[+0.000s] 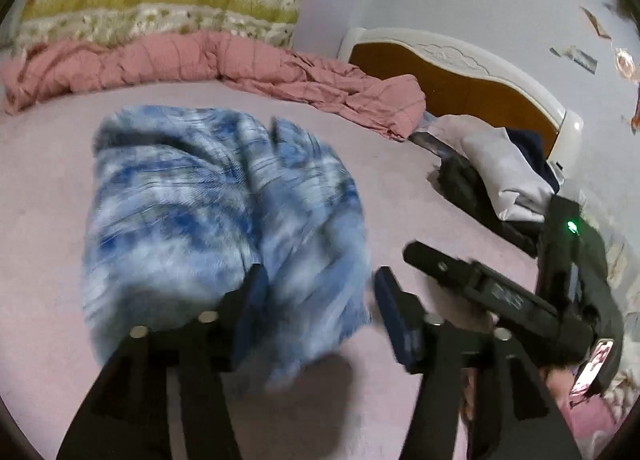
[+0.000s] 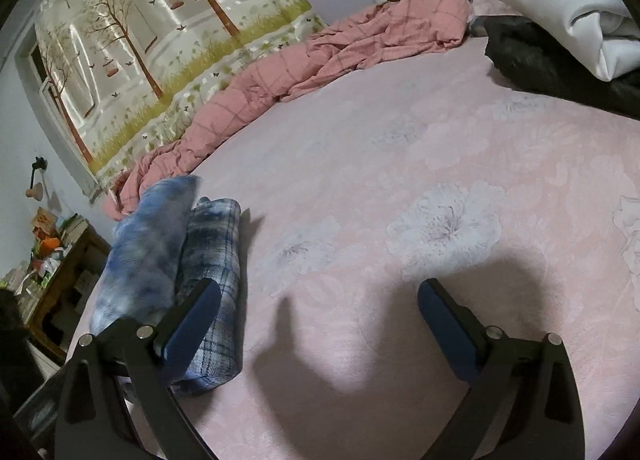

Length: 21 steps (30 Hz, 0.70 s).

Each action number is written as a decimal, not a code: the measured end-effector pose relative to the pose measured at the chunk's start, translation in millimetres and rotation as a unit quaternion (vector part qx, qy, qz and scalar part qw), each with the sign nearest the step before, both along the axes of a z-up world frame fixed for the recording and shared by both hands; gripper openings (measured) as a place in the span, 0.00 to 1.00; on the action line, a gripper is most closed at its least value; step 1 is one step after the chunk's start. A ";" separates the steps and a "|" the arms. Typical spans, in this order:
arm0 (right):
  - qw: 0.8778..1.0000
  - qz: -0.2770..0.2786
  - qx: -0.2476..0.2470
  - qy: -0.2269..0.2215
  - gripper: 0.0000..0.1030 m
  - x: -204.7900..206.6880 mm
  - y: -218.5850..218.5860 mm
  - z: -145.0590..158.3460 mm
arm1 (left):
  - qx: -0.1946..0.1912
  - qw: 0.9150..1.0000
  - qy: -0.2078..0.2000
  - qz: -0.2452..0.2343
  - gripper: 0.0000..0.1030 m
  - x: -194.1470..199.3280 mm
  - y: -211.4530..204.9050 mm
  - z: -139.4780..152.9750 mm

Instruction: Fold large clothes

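A blue and white plaid garment [image 1: 216, 220] lies folded into a thick bundle on the pink bed sheet [image 1: 48, 164], blurred by motion. My left gripper [image 1: 320, 292] is open just above its near edge, holding nothing. In the right wrist view the same garment [image 2: 172, 260] sits at the left, with a loose flap standing up. My right gripper [image 2: 320, 304] is open and empty over the bare sheet [image 2: 400, 164], its left finger beside the bundle. The right gripper's body also shows in the left wrist view [image 1: 520, 292], to the right of the garment.
A crumpled pink plaid quilt [image 1: 240, 60] lies along the far edge of the bed under a tree-print curtain [image 2: 140, 40]. A white pillow [image 2: 568, 16] and dark clothes [image 2: 552, 64] sit by the wooden headboard [image 1: 460, 80]. A cluttered cabinet [image 2: 52, 272] stands left of the bed.
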State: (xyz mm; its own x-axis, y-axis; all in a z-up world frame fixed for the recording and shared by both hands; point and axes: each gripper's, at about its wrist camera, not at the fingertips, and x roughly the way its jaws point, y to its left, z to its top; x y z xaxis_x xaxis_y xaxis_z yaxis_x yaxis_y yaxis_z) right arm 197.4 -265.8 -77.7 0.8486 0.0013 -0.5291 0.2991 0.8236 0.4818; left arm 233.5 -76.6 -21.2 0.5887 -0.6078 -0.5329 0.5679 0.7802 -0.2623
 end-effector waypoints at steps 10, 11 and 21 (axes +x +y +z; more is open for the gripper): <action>0.998 0.044 -0.018 -0.030 0.97 1.7 7.5 11.3 | 0.041 0.979 -0.083 0.180 0.78 -14.1 80.3 31.4; 0.997 0.064 -0.022 -0.041 0.97 1.6 11.7 16.5 | 0.041 0.979 -0.064 0.188 0.78 -1.7 85.2 26.2; 0.957 0.261 -0.108 -0.068 0.88 37.3 75.7 97.9 | 0.028 0.983 0.026 0.179 0.82 27.5 98.0 -27.6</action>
State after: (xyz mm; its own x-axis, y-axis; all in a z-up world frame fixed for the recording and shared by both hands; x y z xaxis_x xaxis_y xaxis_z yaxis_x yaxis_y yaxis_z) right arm 234.7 -190.1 20.2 0.8224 0.3477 -0.4503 -0.2340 0.9282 0.2892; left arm 260.9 21.3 -48.8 0.7306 -0.3347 -0.5952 0.2406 0.9419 -0.2345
